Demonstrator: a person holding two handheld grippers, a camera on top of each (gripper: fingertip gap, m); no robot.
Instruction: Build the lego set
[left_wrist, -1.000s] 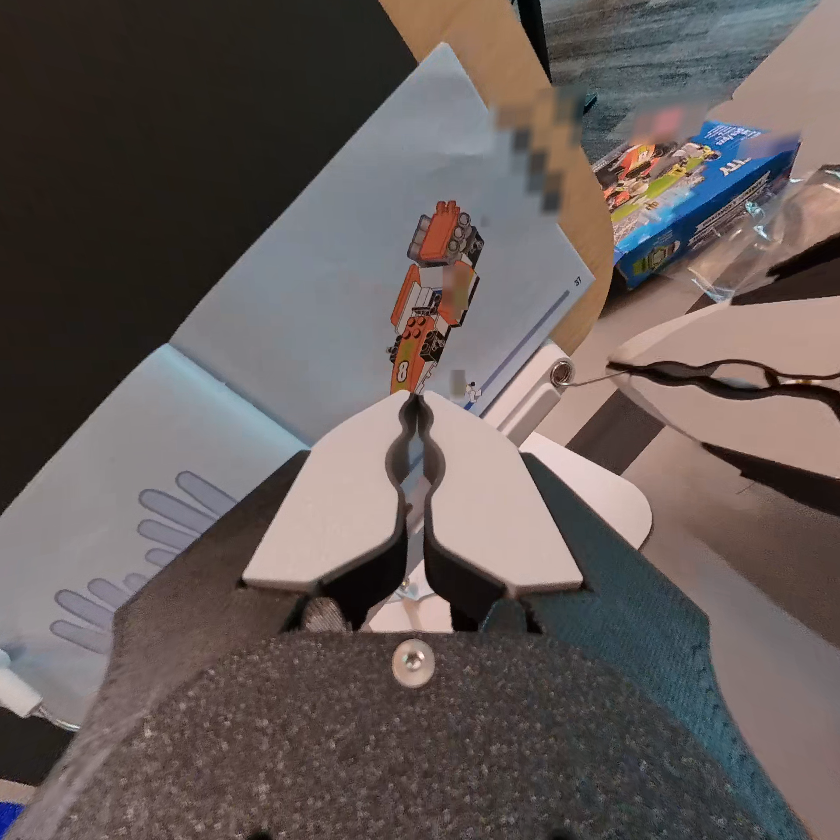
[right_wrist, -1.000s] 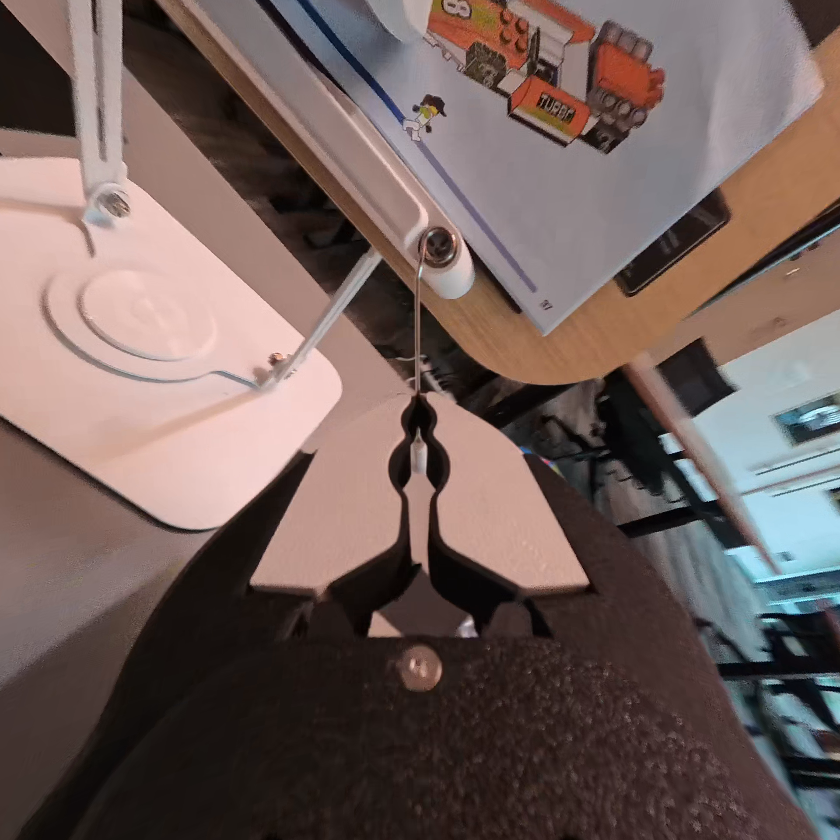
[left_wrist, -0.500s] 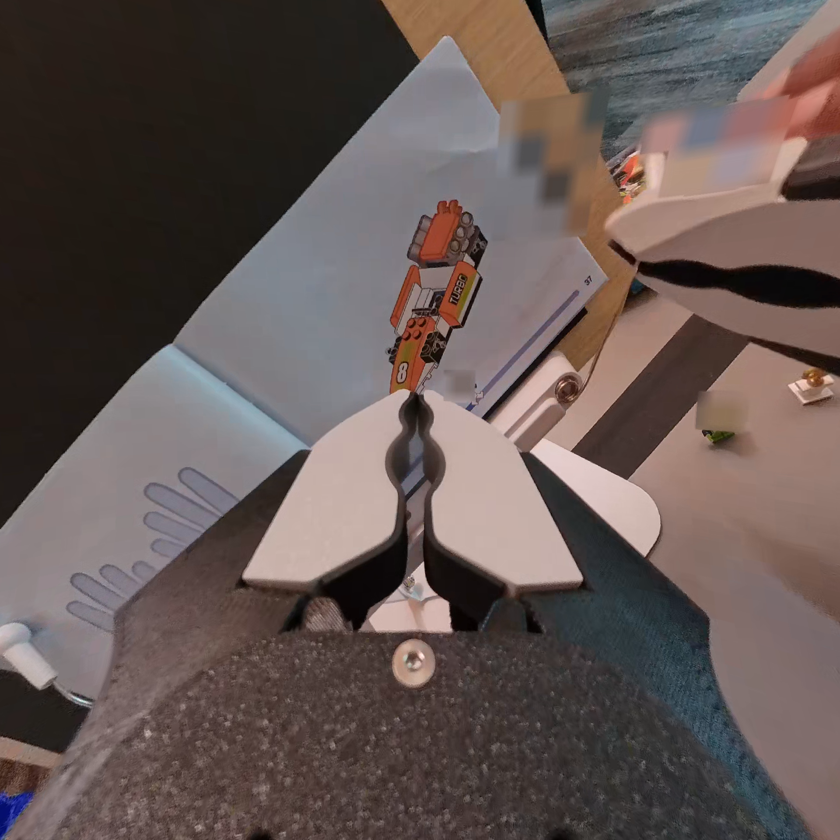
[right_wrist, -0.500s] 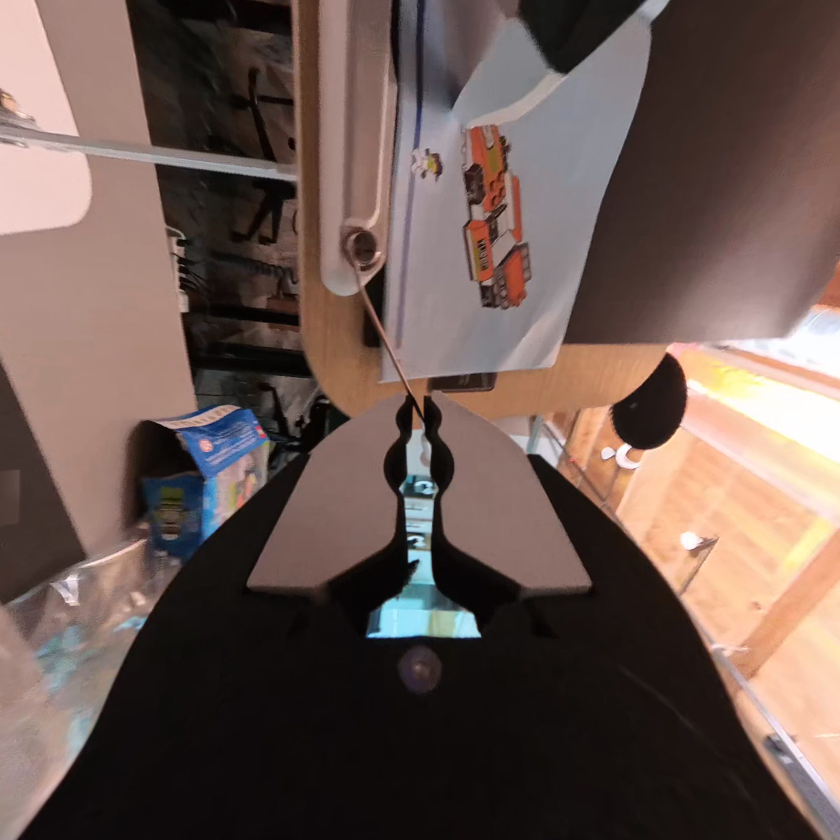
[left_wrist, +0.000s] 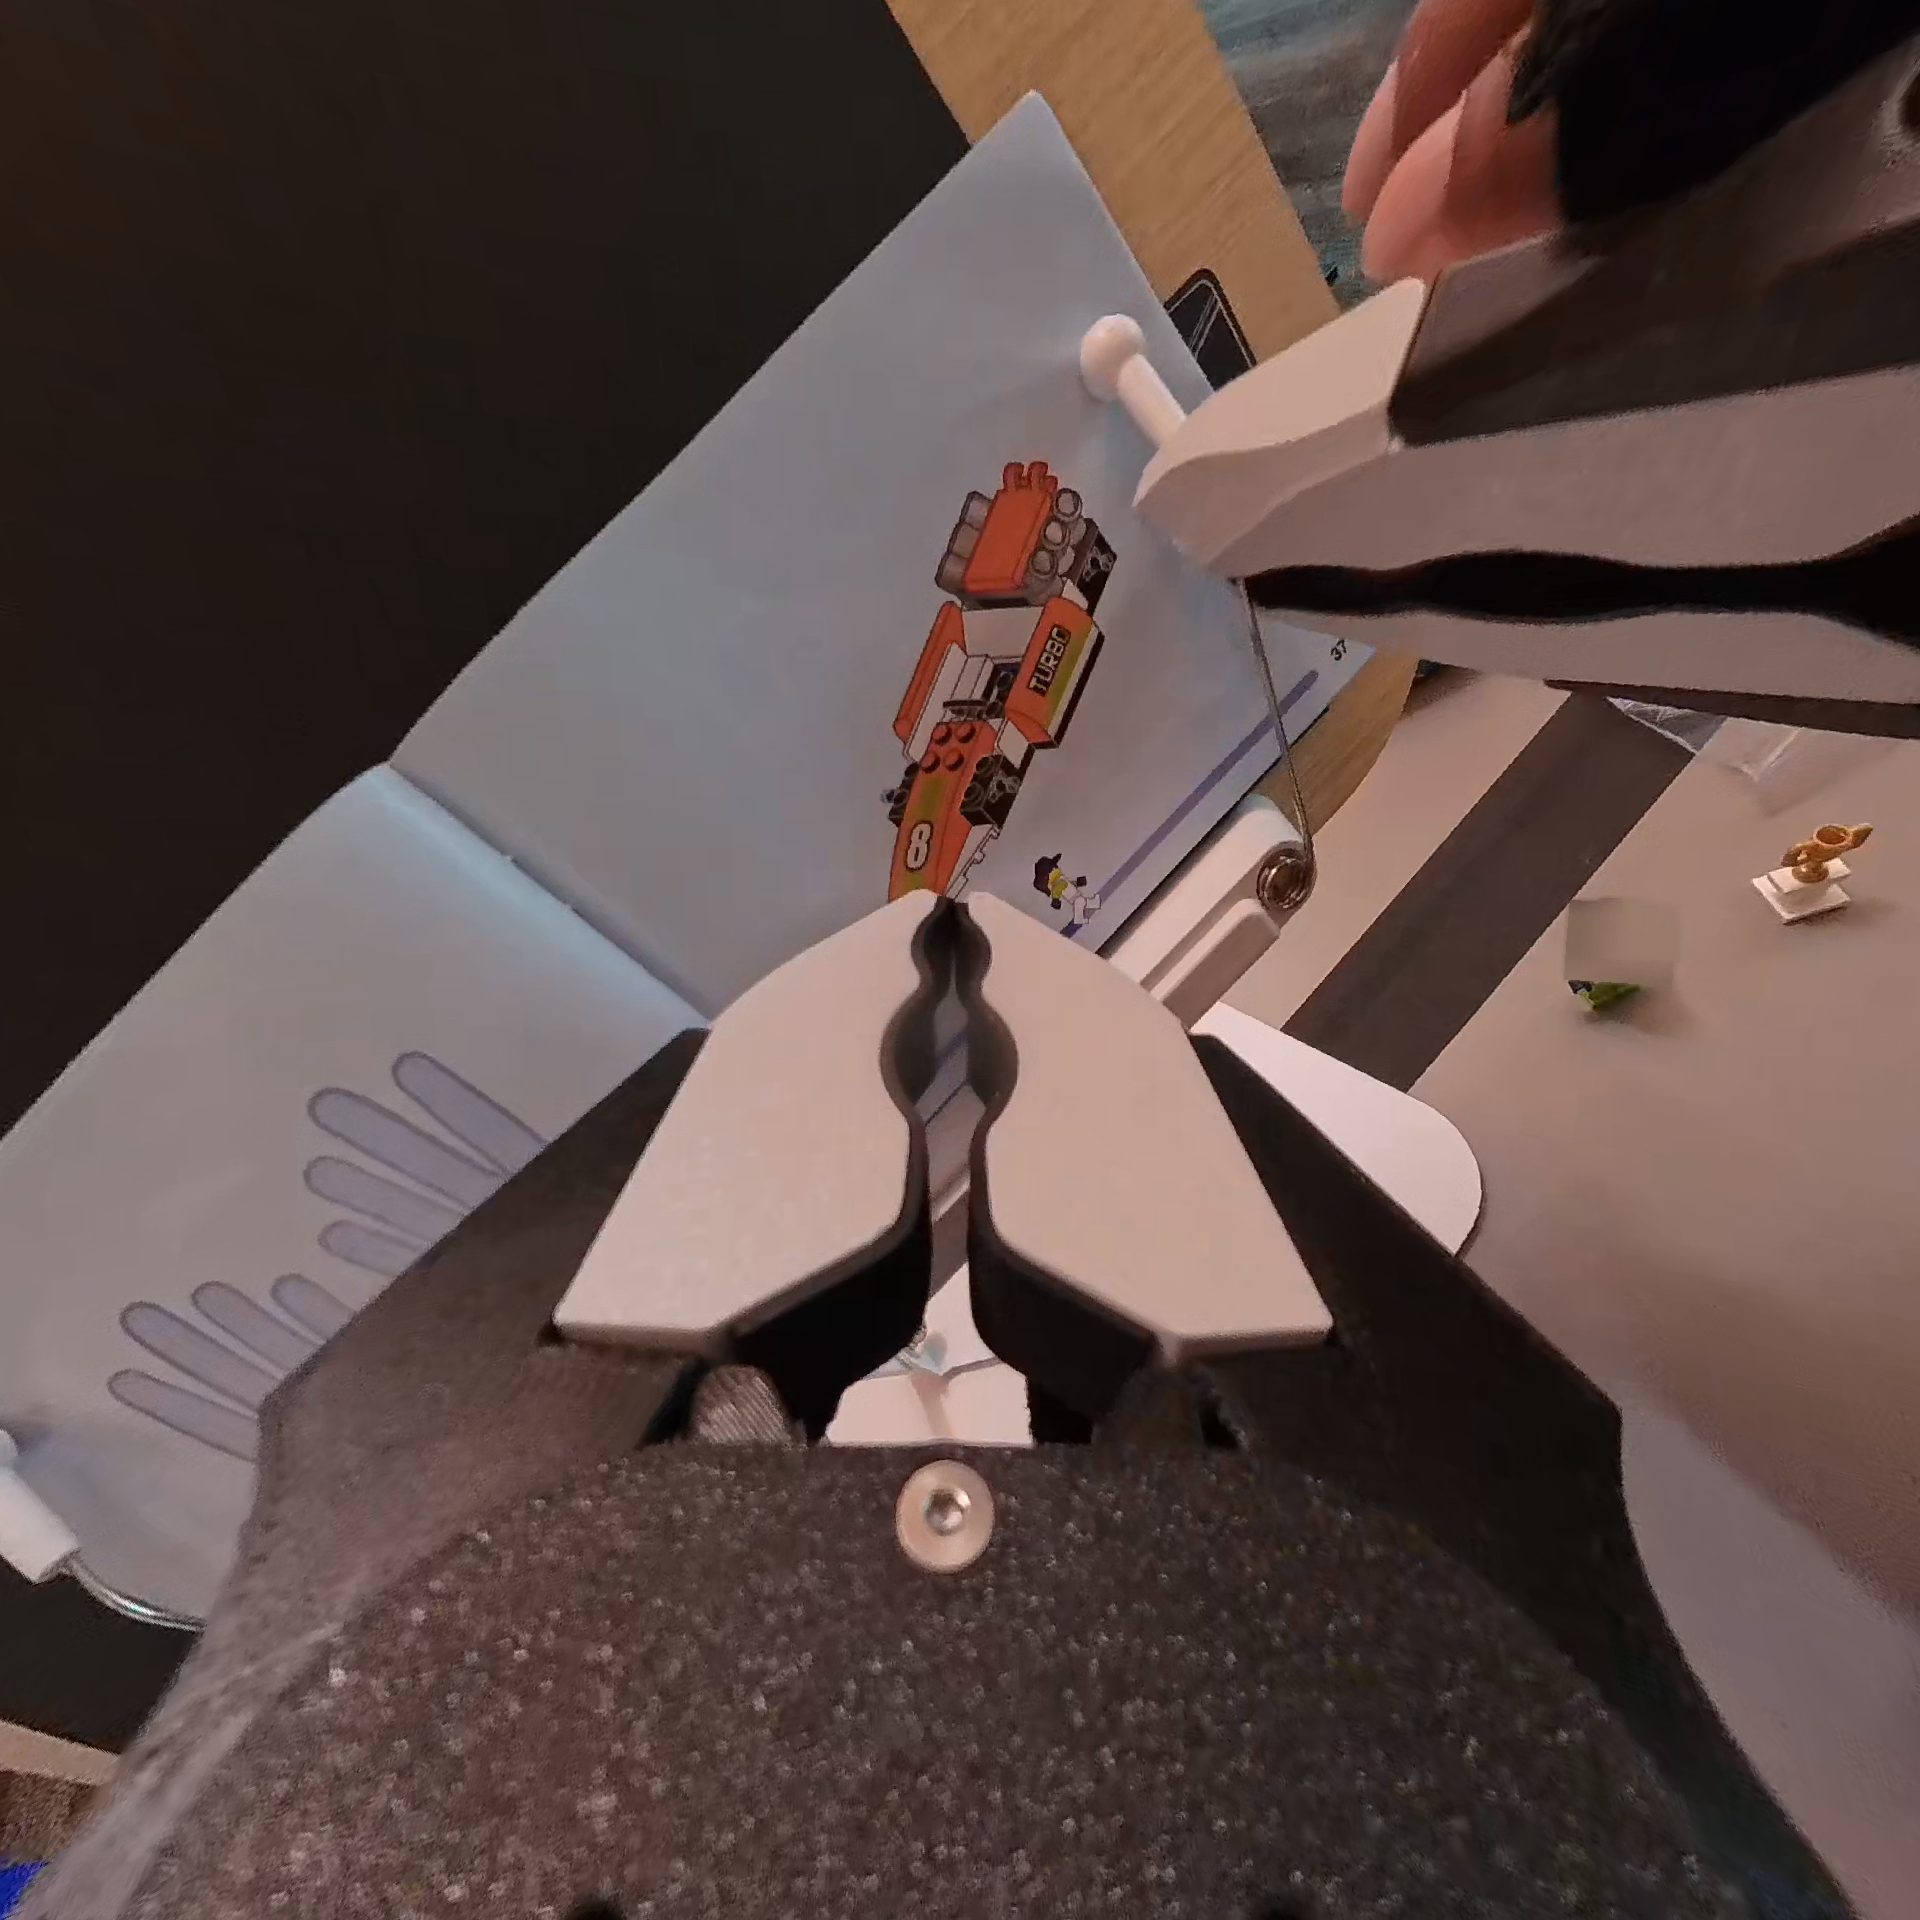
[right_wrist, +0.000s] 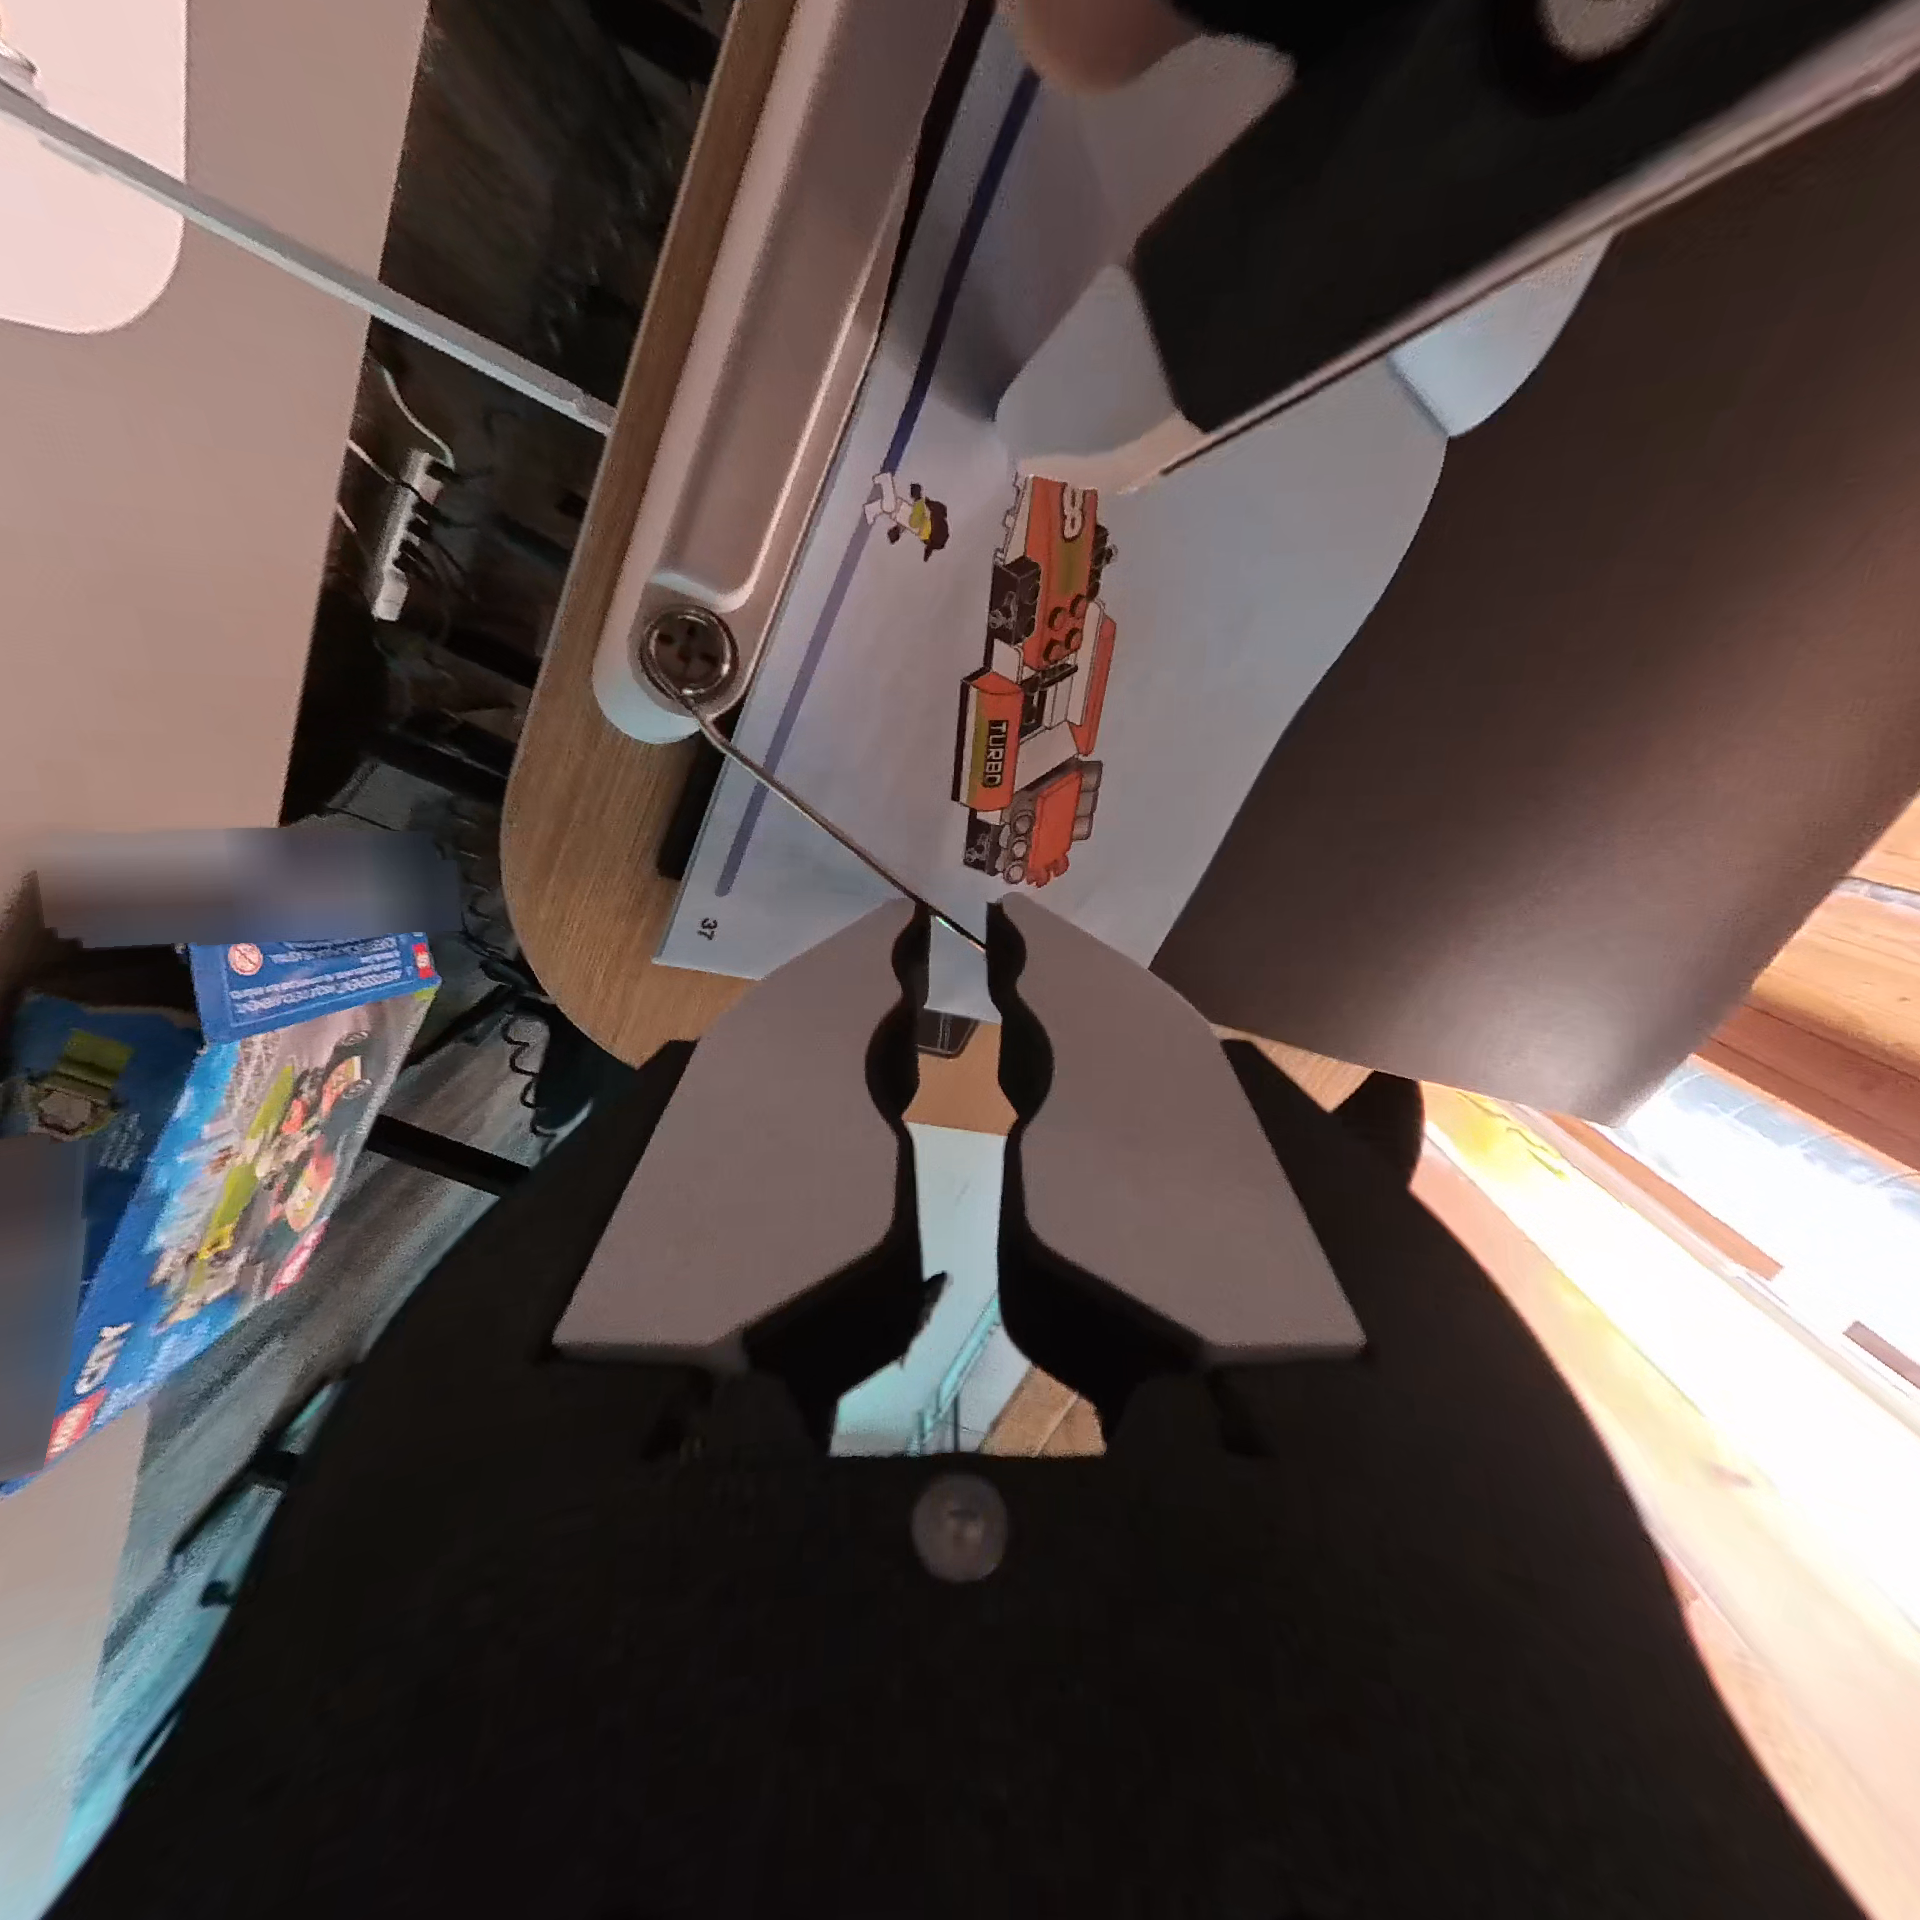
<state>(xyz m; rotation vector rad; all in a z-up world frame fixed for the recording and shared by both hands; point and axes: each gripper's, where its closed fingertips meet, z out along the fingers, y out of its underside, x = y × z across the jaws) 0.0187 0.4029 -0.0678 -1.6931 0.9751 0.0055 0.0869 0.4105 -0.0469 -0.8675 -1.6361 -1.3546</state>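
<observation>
You are not placing bricks right now; you are securing the instruction booklet (left_wrist: 675, 644) on its white stand (left_wrist: 1195, 935). Your right gripper (right_wrist: 951, 914) comes in over the booklet's right edge, jaws clamped on the wire page clip (left_wrist: 1276, 717), whose white knob (left_wrist: 1127, 369) sticks out past them. Your left gripper (left_wrist: 940, 914) points at the booklet's lower edge with jaws together (I cannot tell whether they pinch paper). Next, I judge, swing the clip onto the page and let go gently. The loose pieces, a gold one (left_wrist: 1818, 857) among them, lie on the desk (left_wrist: 1714, 1247) right of the booklet, well apart.
</observation>
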